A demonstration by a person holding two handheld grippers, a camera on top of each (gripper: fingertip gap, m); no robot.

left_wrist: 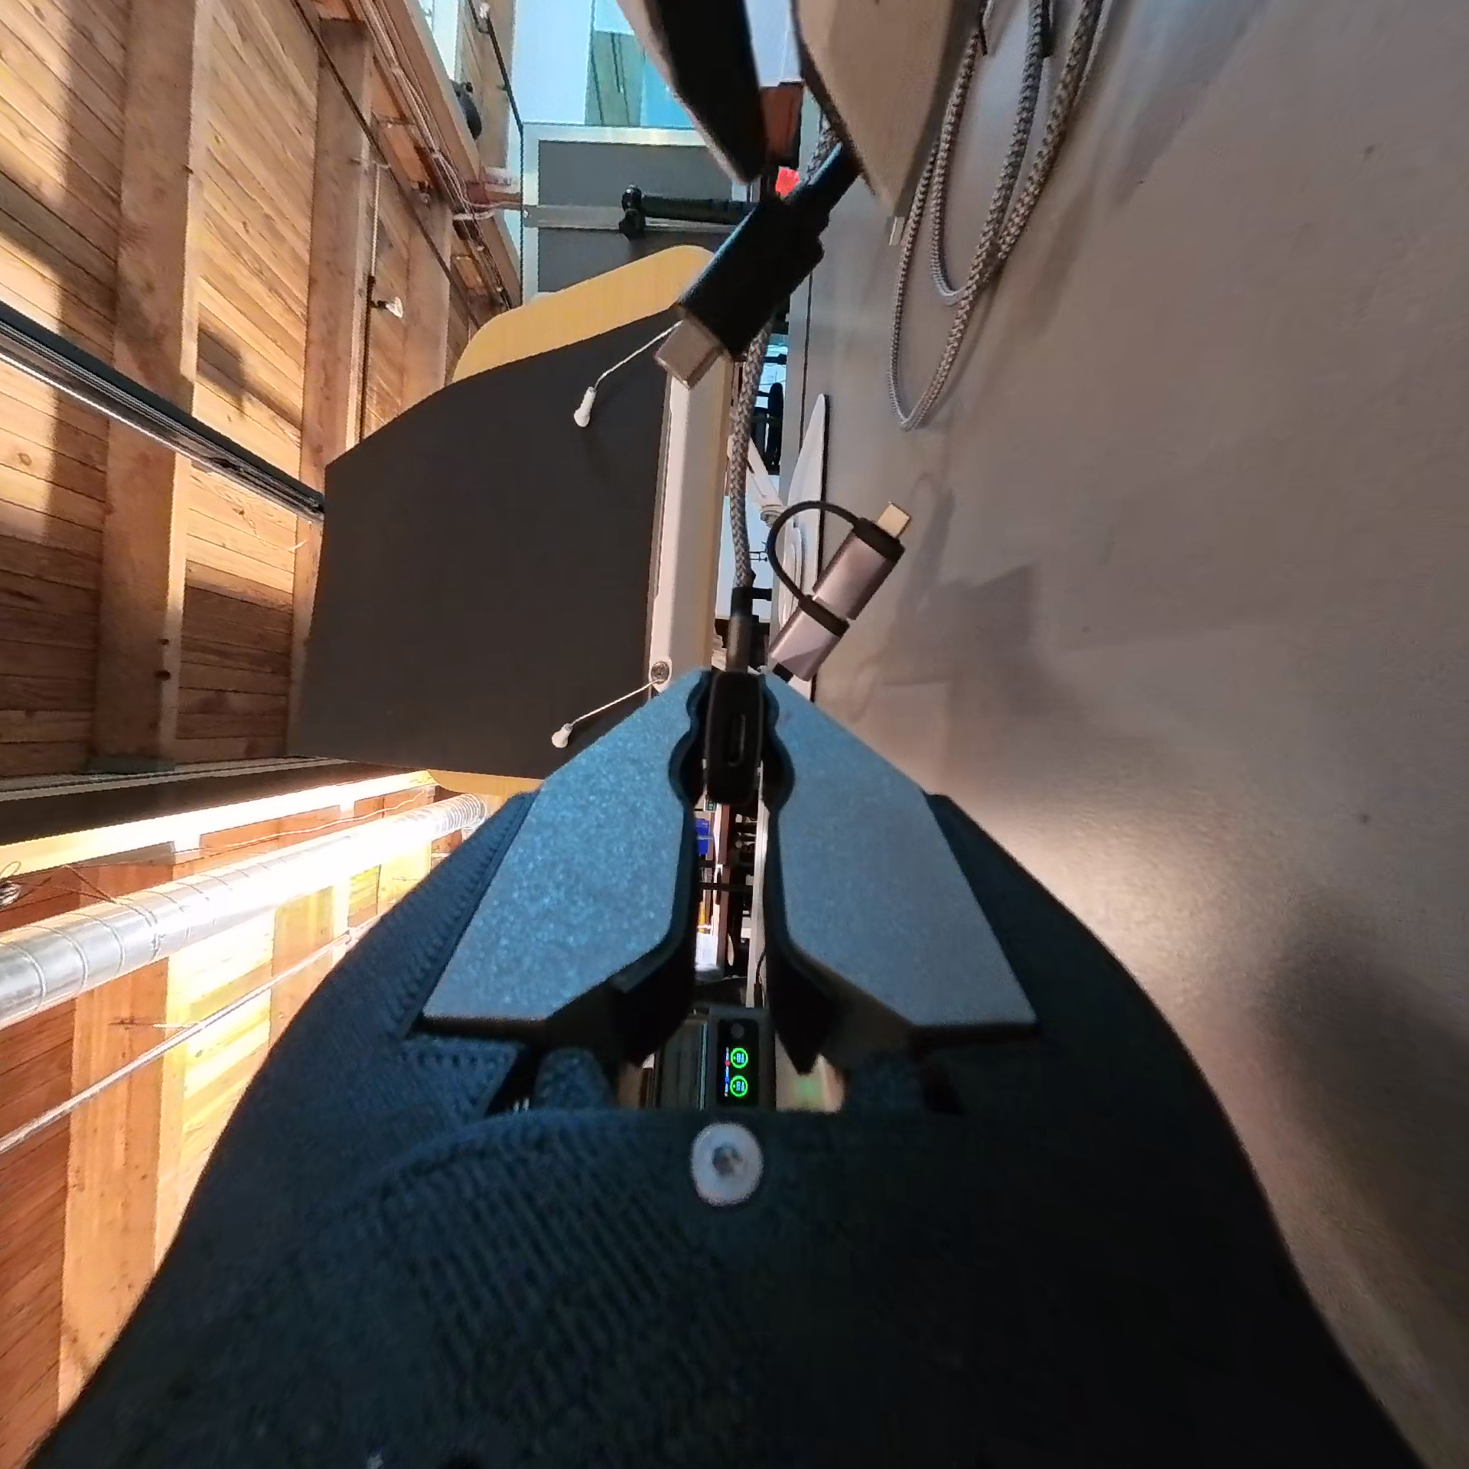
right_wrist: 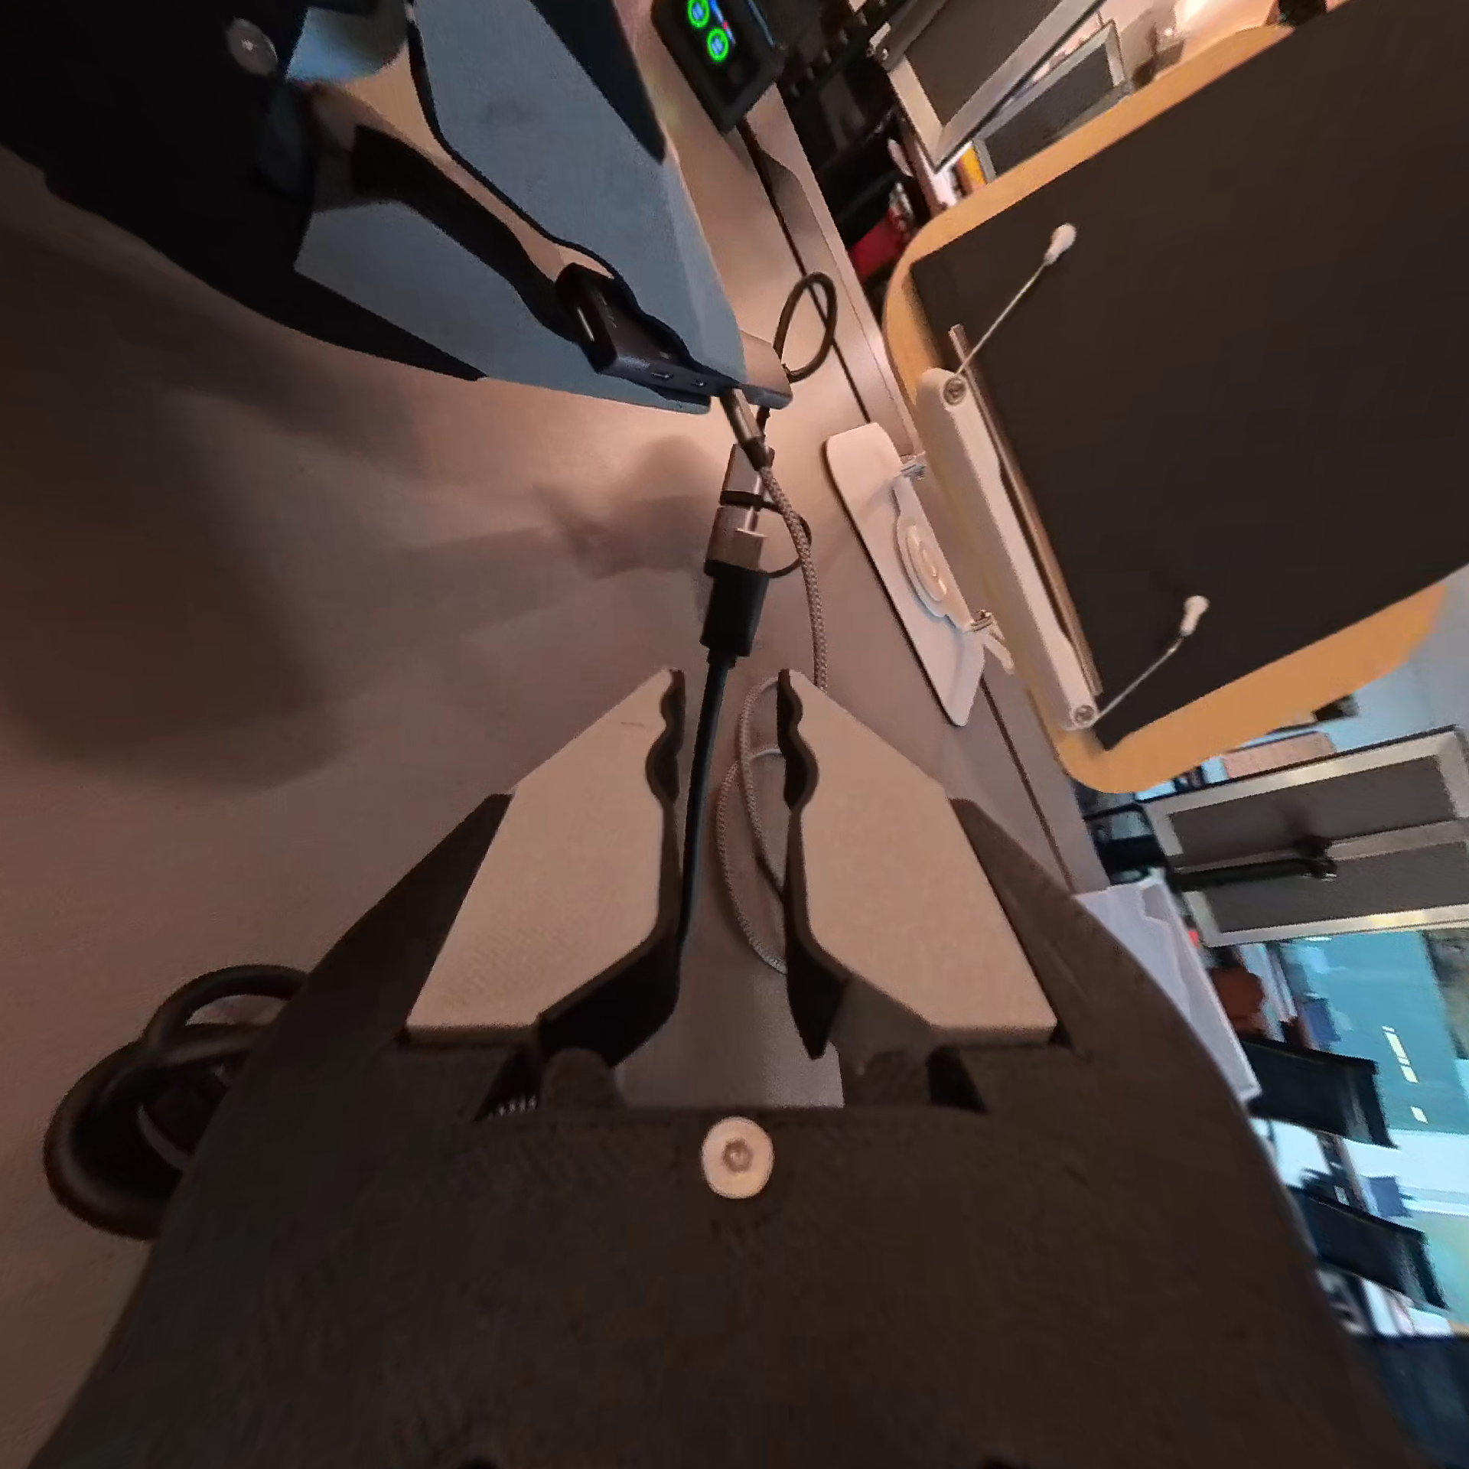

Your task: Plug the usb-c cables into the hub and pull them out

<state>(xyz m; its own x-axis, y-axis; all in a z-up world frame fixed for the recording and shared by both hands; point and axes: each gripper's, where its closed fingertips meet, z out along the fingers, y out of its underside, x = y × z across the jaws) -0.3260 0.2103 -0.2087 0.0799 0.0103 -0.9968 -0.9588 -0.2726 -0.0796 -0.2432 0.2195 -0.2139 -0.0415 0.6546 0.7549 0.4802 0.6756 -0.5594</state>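
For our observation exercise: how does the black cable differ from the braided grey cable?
The black cable is smooth; the braided grey cable is woven. The grey one is plugged into the hub; the black one's plug hangs free. Both lead toward the hub.
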